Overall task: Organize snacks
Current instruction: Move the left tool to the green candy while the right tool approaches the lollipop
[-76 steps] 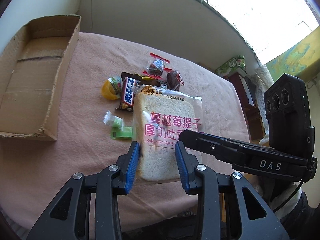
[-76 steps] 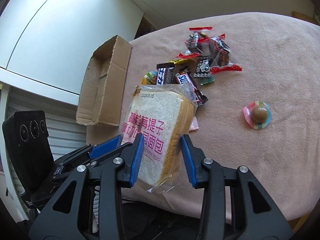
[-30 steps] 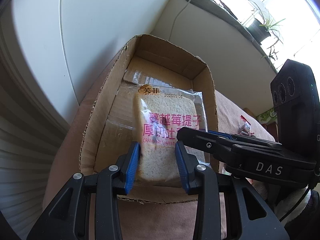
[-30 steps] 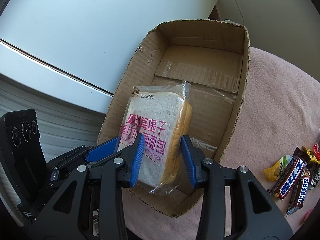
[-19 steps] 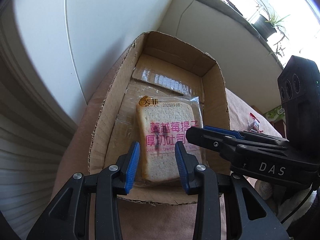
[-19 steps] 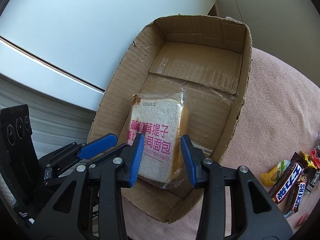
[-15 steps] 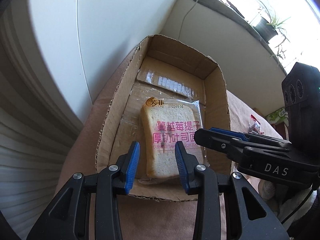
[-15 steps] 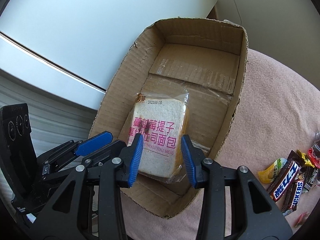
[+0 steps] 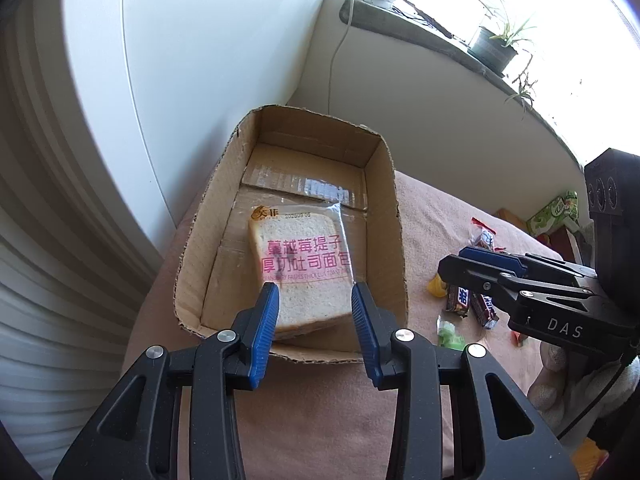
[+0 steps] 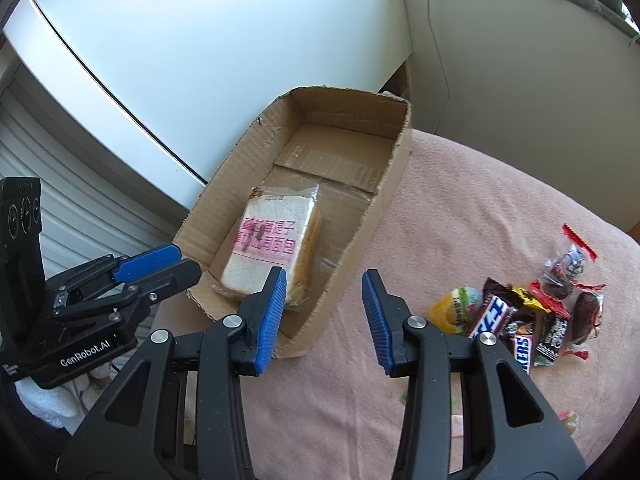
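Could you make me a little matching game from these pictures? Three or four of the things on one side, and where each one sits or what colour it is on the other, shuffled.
Things:
1. bread packet
2. cardboard box
3. chocolate bars
4. potted plant

Places or colours:
A. on the window ledge
B. lying flat inside the box
C. in the snack pile on the pink cloth
D. open-topped, at the cloth's edge beside the white wall

Pairs: 1-B, 2-D, 3-C, 4-A

room around the snack table

a pink cloth [image 10: 480, 216] covers the table. a white cabinet [image 10: 200, 48] stands behind it; a potted plant [image 9: 494, 46] sits on the grey windowsill [image 9: 420, 32], a white cable [image 9: 334, 56] hanging below it.
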Action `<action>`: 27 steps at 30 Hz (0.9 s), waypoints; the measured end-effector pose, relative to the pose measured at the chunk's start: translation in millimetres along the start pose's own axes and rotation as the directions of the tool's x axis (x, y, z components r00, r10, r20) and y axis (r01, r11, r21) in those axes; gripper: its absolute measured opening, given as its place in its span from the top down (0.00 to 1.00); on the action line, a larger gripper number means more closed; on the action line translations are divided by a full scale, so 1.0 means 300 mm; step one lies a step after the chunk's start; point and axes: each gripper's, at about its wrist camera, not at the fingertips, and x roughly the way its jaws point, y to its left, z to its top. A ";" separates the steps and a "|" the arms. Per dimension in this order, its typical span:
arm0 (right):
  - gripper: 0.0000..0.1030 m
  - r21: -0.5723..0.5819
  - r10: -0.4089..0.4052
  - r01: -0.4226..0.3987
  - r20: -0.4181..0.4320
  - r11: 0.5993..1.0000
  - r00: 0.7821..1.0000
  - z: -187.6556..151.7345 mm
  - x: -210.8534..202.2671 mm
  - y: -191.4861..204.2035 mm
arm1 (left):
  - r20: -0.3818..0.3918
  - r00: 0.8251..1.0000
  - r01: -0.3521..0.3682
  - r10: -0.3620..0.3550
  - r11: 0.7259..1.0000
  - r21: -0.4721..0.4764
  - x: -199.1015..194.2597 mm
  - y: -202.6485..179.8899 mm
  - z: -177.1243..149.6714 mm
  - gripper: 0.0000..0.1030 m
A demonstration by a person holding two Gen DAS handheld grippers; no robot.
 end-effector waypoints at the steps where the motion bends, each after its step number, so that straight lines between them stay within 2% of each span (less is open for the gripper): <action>1: 0.52 -0.004 -0.012 0.012 0.012 1.000 1.000 -0.018 -0.023 -0.019 | 0.005 1.000 0.003 -0.003 1.000 0.009 -0.006 -0.018 -0.007 0.65; 2: 0.42 -0.008 -0.023 0.023 0.022 1.000 0.999 -0.034 -0.044 -0.040 | 0.008 1.000 0.007 -0.007 1.000 0.020 -0.010 -0.036 -0.016 0.65; 5: 0.37 -0.013 -0.090 0.091 0.051 0.996 0.995 -0.094 -0.114 -0.103 | 0.006 1.000 0.016 -0.016 0.998 0.053 -0.013 -0.096 -0.046 0.65; 8: 0.37 0.007 -0.155 0.155 0.060 0.988 0.986 -0.155 -0.180 -0.175 | -0.008 0.999 0.033 -0.032 0.995 0.096 -0.005 -0.155 -0.078 0.65; 14: 0.37 0.103 -0.218 0.215 0.017 0.971 0.976 -0.274 -0.272 -0.339 | -0.080 0.994 0.088 -0.077 0.986 0.141 0.053 -0.265 -0.133 0.65; 18: 0.37 0.151 -0.275 0.273 -0.011 0.950 0.961 -0.368 -0.317 -0.439 | -0.126 0.987 0.118 -0.095 0.975 0.187 0.097 -0.341 -0.164 0.65; 23: 0.37 0.190 -0.329 0.335 -0.063 0.923 0.942 -0.475 -0.328 -0.526 | -0.180 0.977 0.151 -0.119 0.973 0.176 0.160 -0.393 -0.186 0.65; 27: 0.37 0.230 -0.337 0.348 -0.089 0.909 0.937 -0.542 -0.323 -0.573 | -0.215 0.968 0.165 -0.126 0.971 0.173 0.216 -0.429 -0.200 0.65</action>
